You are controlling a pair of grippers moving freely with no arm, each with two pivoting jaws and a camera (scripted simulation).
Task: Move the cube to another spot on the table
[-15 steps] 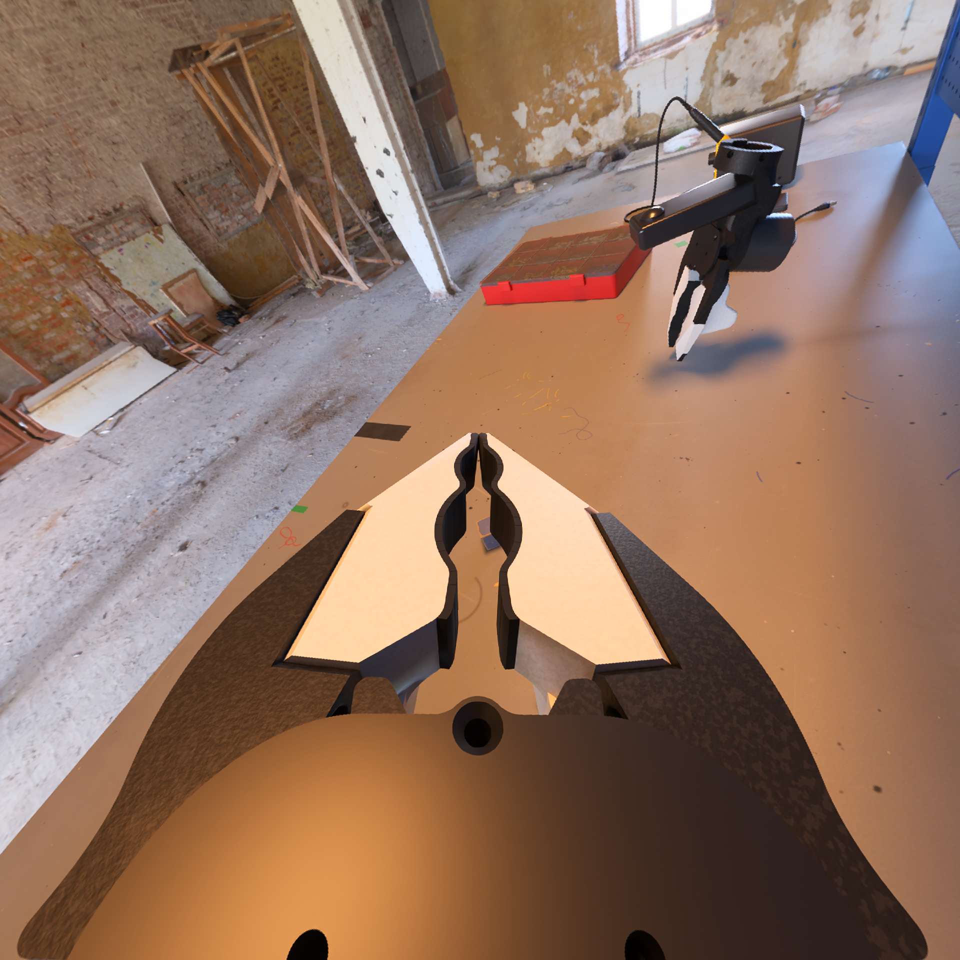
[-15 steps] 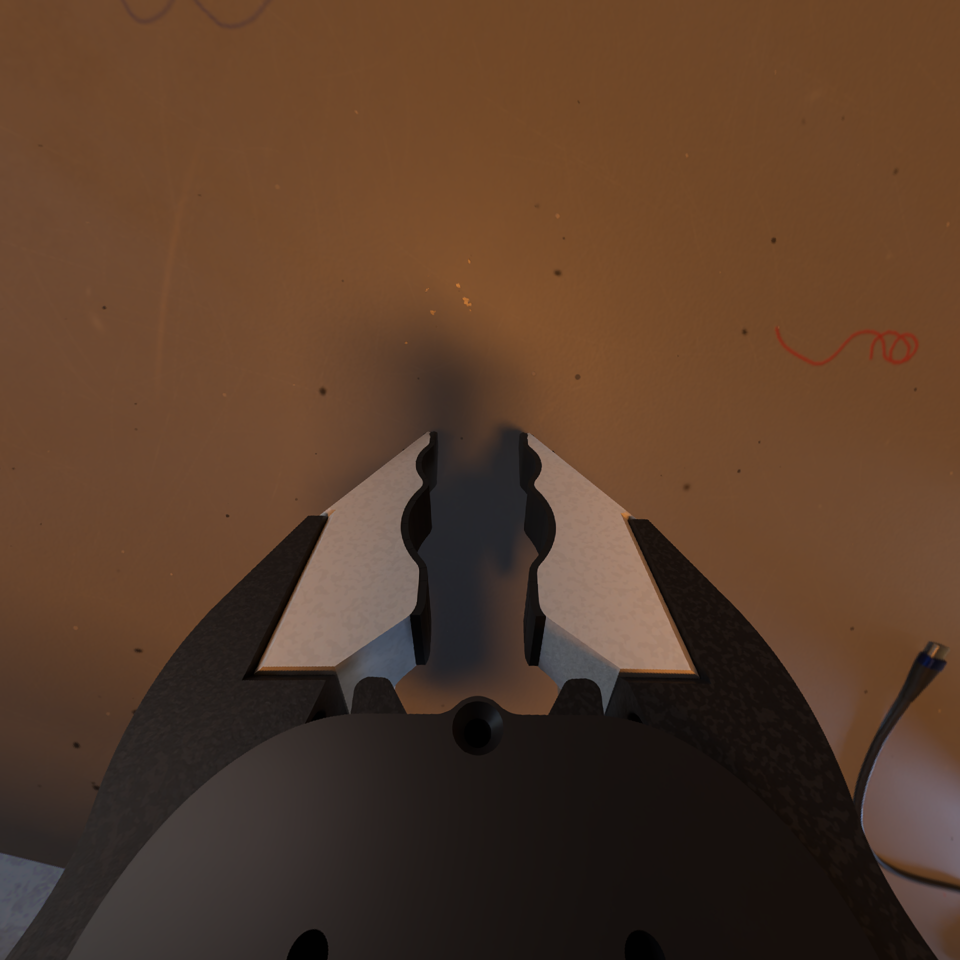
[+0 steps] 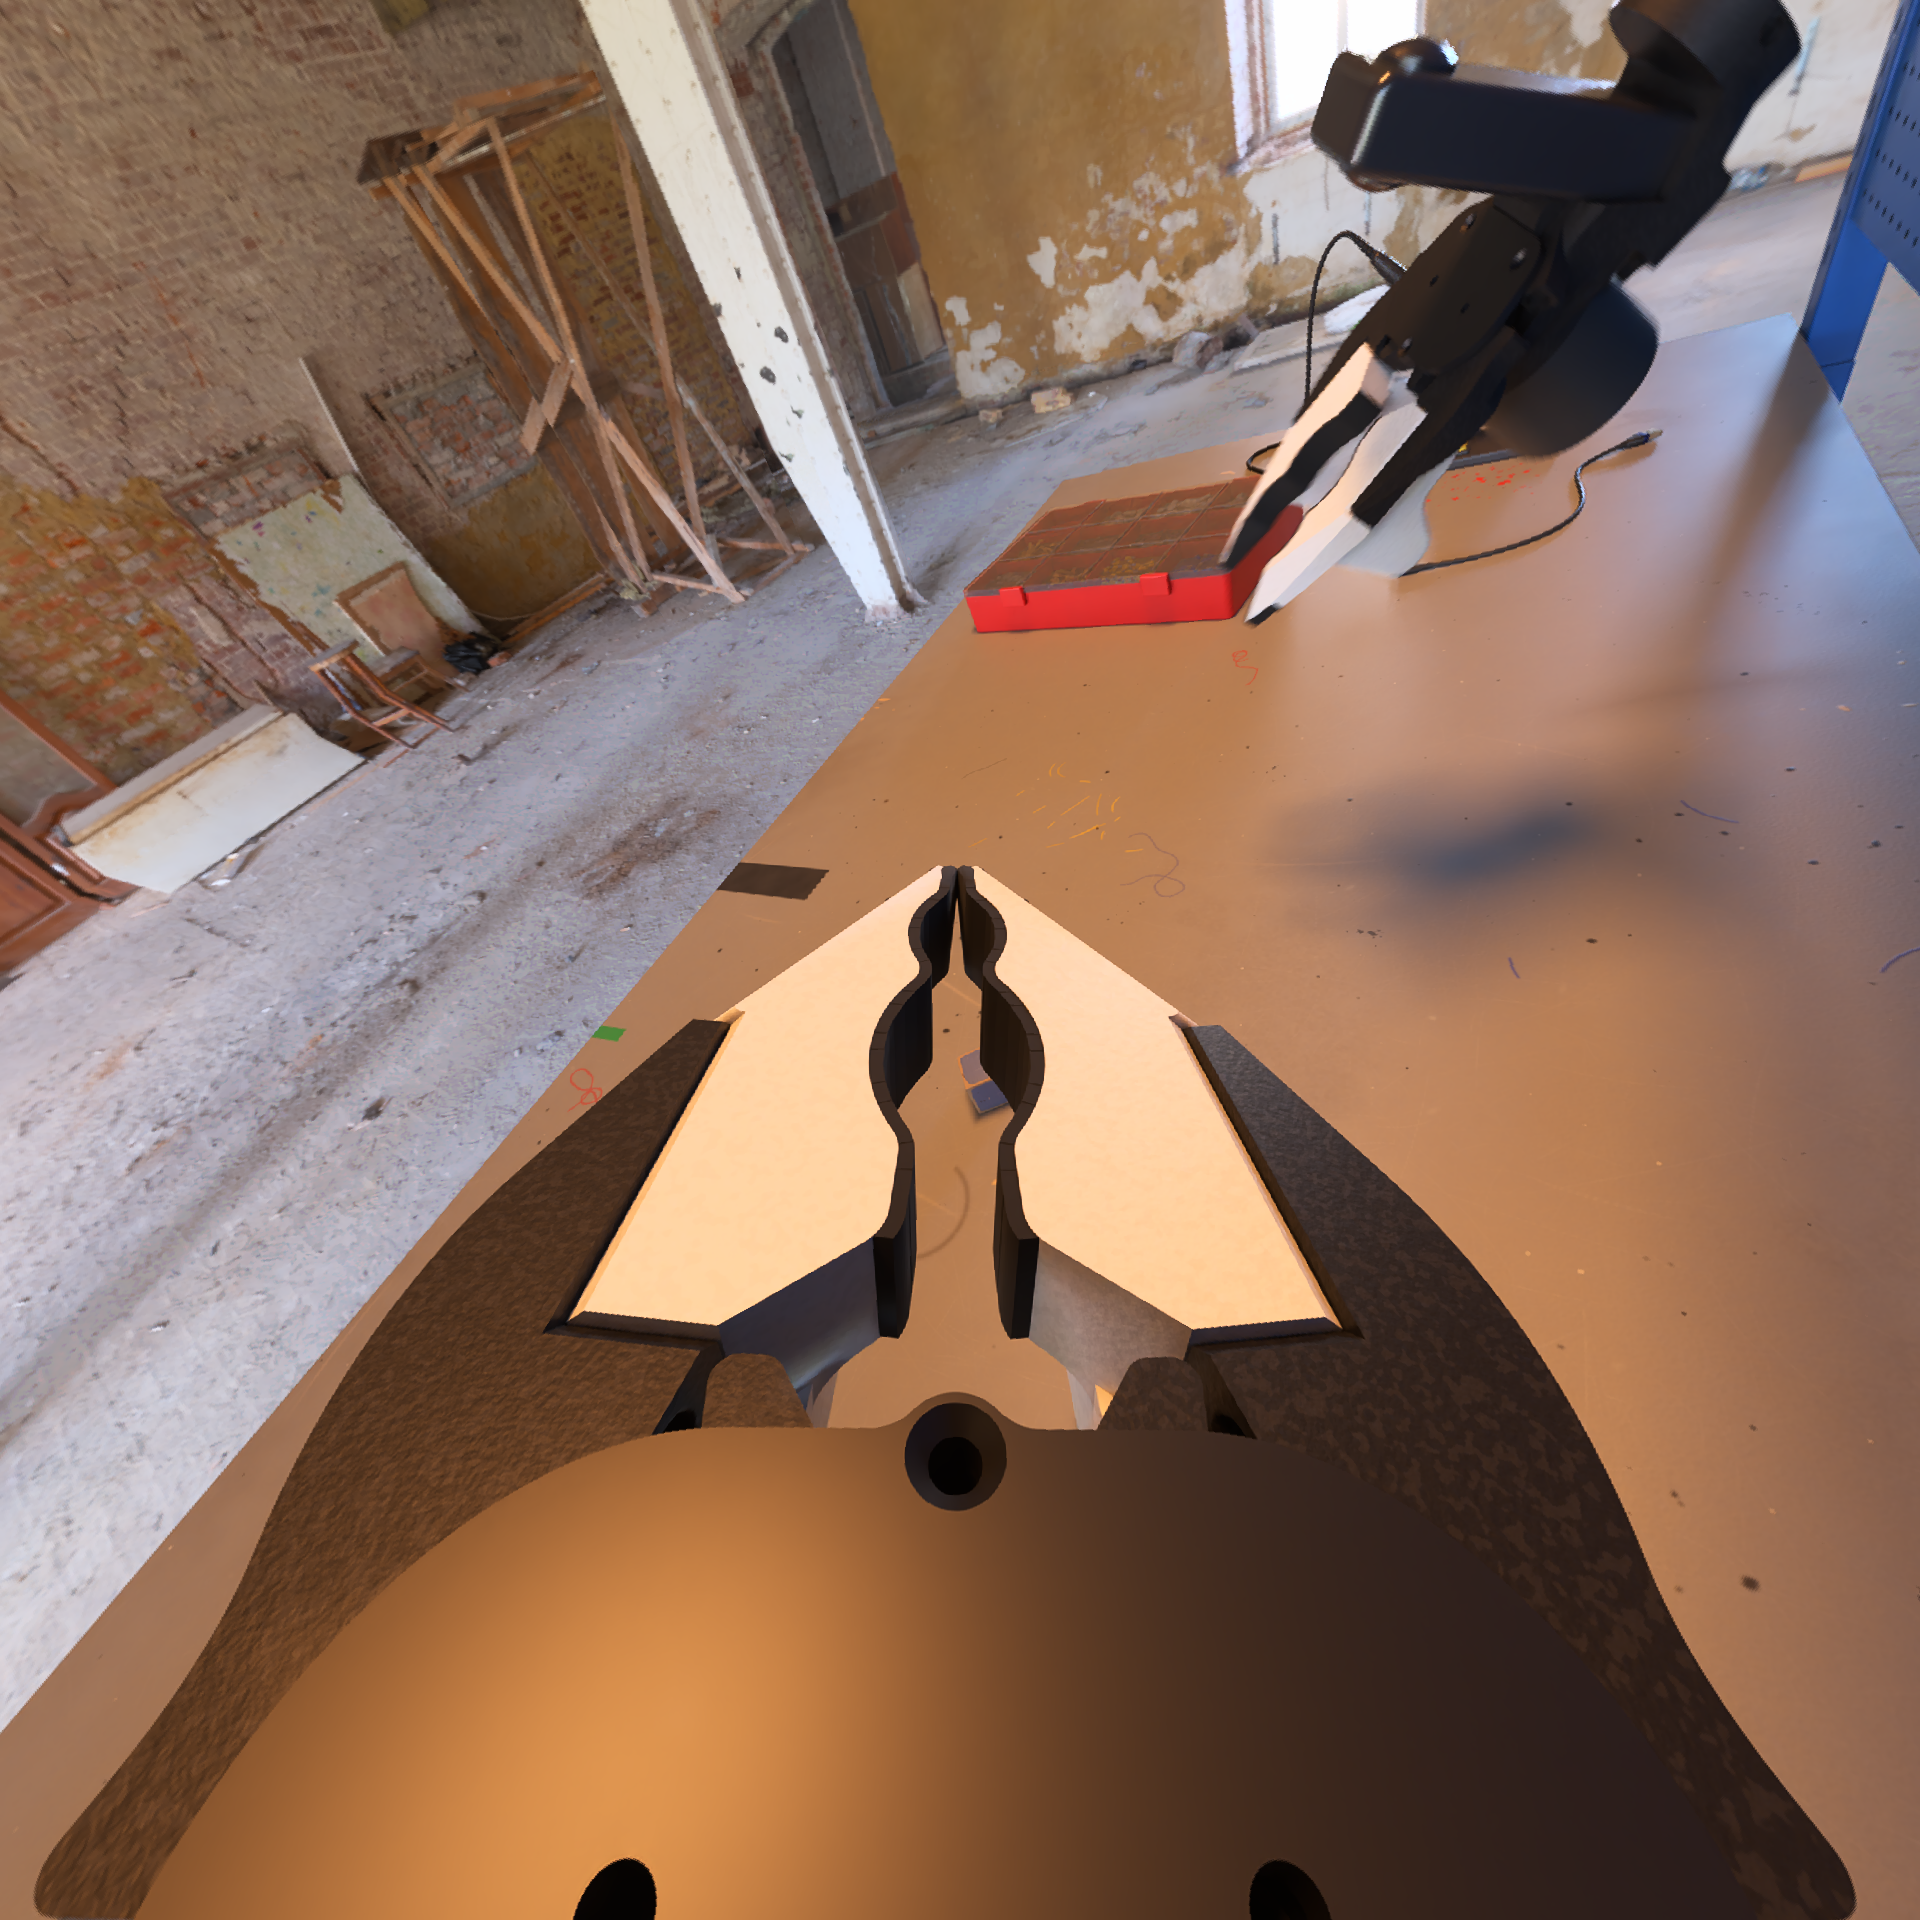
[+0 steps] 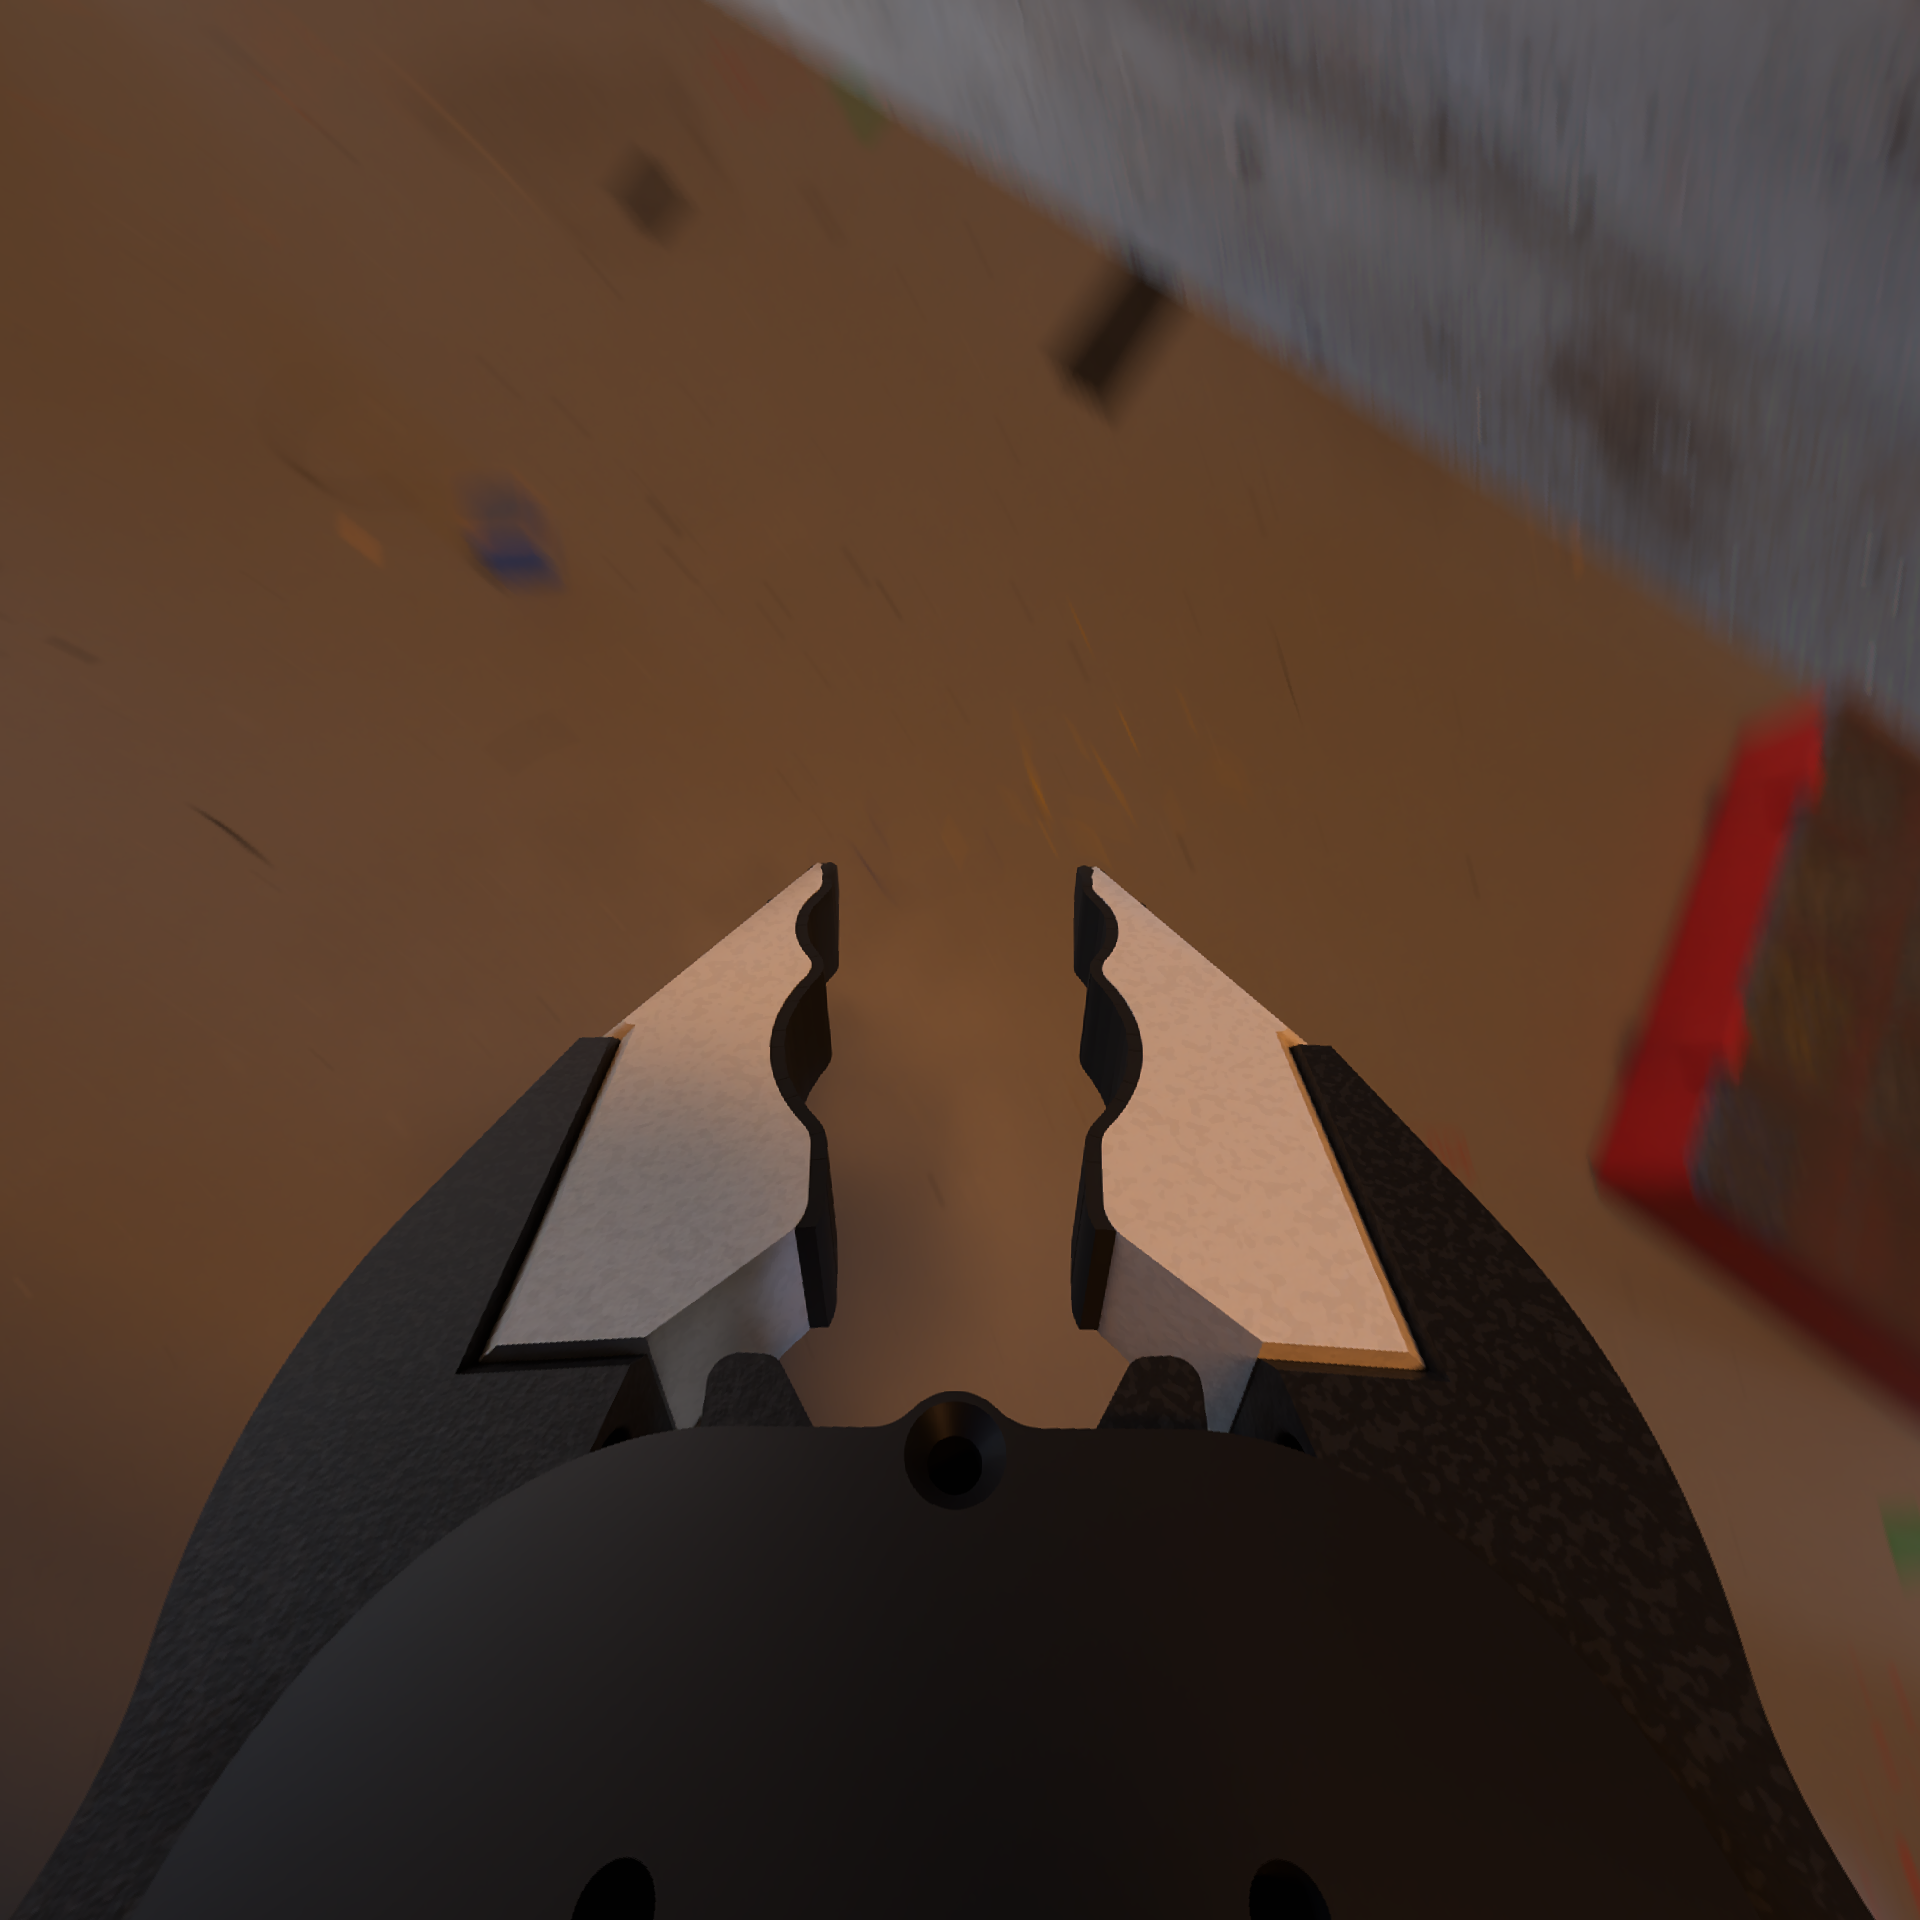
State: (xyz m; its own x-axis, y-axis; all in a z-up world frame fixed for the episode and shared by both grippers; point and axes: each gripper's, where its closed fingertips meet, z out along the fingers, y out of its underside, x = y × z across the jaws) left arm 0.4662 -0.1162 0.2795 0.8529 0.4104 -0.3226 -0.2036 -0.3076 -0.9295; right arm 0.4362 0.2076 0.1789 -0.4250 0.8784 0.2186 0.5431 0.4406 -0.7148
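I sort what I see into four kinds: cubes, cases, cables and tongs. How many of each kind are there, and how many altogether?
Cubes: 1, the small bluish cube
Cases: 1, the red case
Cables: 1, the black cable
Tongs: 2, the left tongs and the right tongs
Total: 5

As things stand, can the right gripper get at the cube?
Probably yes: the right gripper is open above bare table, and nothing stands between it and the small blue cube, which lies apart ahead-left, though blurred.
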